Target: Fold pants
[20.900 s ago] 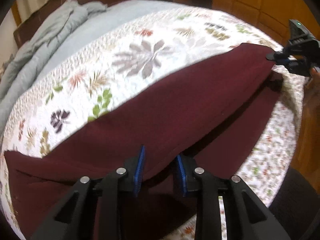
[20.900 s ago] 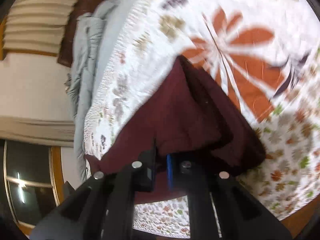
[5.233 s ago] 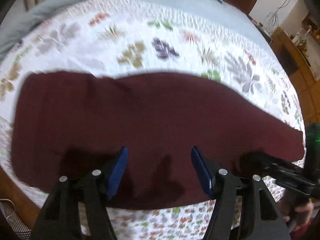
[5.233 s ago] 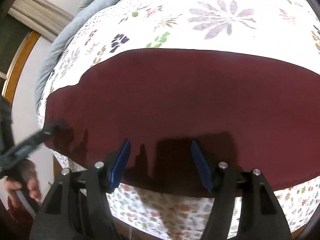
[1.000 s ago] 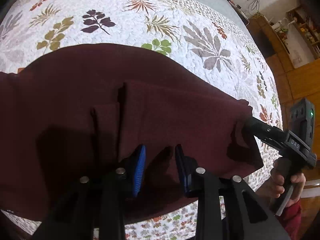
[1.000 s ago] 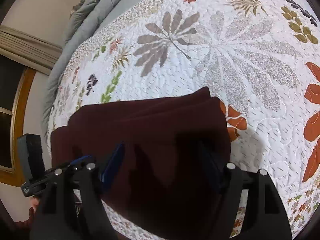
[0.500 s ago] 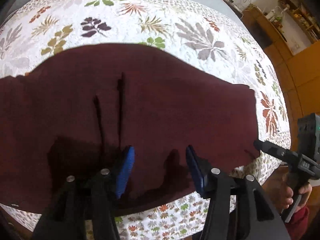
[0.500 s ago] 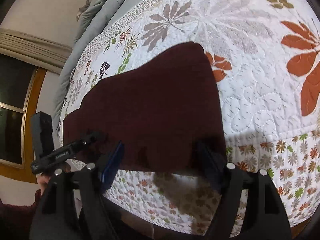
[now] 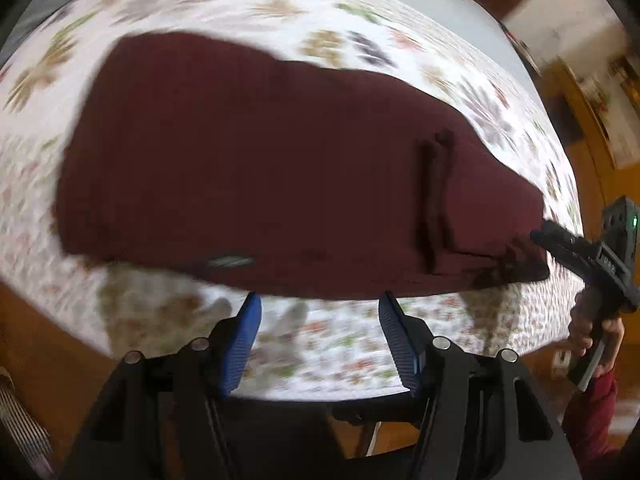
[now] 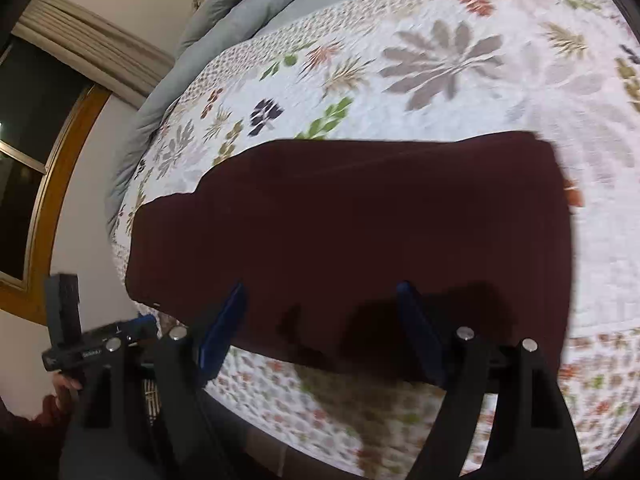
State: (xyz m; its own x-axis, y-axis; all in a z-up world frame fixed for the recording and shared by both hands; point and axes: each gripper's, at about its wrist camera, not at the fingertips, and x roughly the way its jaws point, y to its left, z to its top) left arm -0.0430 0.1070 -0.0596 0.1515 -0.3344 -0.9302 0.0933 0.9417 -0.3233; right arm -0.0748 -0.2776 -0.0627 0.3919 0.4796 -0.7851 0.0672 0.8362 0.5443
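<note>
The dark maroon pants [image 9: 280, 168] lie folded flat on the floral quilt [image 9: 360, 340] near the bed's front edge; they also show in the right wrist view [image 10: 360, 232]. A raised crease [image 9: 434, 200] runs across their right part. My left gripper [image 9: 320, 320] is open and empty, just off the pants' near edge. My right gripper [image 10: 324, 312] is open and empty, over the pants' near edge. The right gripper also shows in the left wrist view [image 9: 580, 248] by the pants' right corner. The left gripper shows in the right wrist view [image 10: 100, 340] at the left.
A grey duvet [image 10: 224, 12] is bunched at the far side of the bed. A window with a wooden frame [image 10: 52, 168] and a curtain is on the left wall. Wooden furniture [image 9: 600, 92] stands to the right of the bed.
Both grippers have pulled back from the pants toward the bed's front edge. The left view has swung left and is blurred. The pants lie still.
</note>
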